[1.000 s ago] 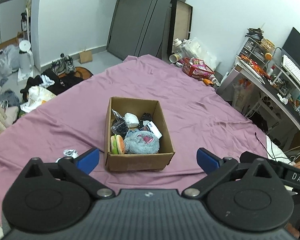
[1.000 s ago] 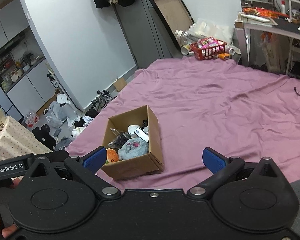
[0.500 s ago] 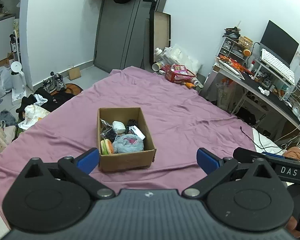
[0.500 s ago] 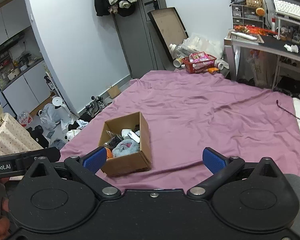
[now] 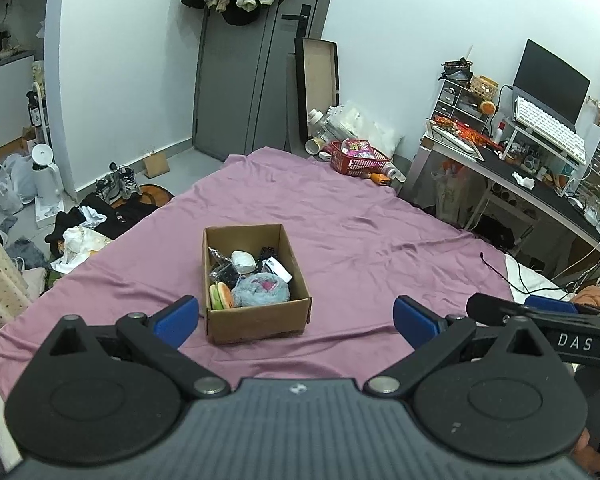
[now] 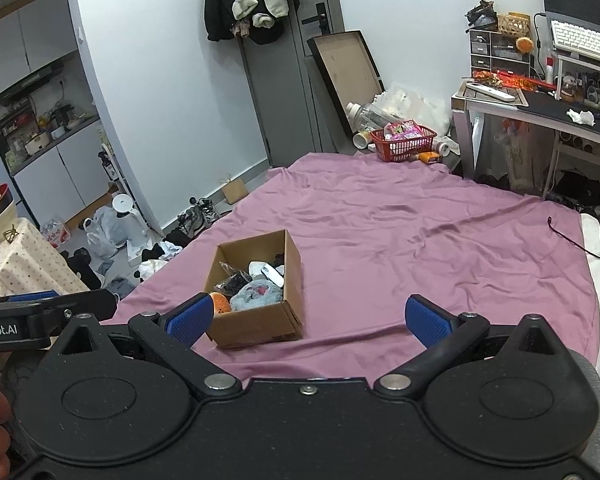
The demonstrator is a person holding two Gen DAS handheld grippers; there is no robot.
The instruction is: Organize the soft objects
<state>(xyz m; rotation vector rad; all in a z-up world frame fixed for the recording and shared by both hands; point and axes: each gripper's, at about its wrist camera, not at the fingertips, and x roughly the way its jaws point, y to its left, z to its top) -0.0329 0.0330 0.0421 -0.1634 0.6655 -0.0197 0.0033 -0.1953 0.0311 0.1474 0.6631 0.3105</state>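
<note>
Surface: one purple sheet (image 5: 340,216) spread wide and wrinkled, filling the middle of the room; a black cable (image 5: 500,270) trails onto its right edge.

Room: white walls, one grey door (image 5: 256,80) with dark and cream garments hung at its top; one framed board (image 5: 318,76) leaning beside it; one red basket (image 5: 360,158) on the floor past the far edge of the sheet; one desk (image 5: 540,184) at the right carrying one monitor (image 5: 552,80) and one white keyboard (image 5: 548,128); shoes, bags and dark clothes scattered on the floor at the left.

Task items: one open cardboard box (image 5: 256,320) standing on the sheet, near me and slightly left of centre. Inside it: one grey-blue plush (image 5: 260,290) with a pink patch at the near side, one green-and-orange soft toy (image 5: 220,296) against the near left corner, one white rounded item (image 5: 243,261) farther back, plus dark bagged pieces I cannot count. The rest of the sheet around the box lies bare.

My left gripper (image 5: 296,316): two blue fingers spread wide, holding nothing, short of the box and touching nothing.

My right gripper (image 6: 308,316): two blue fingers equally wide apart, empty, the box showing just inside its left finger
</note>
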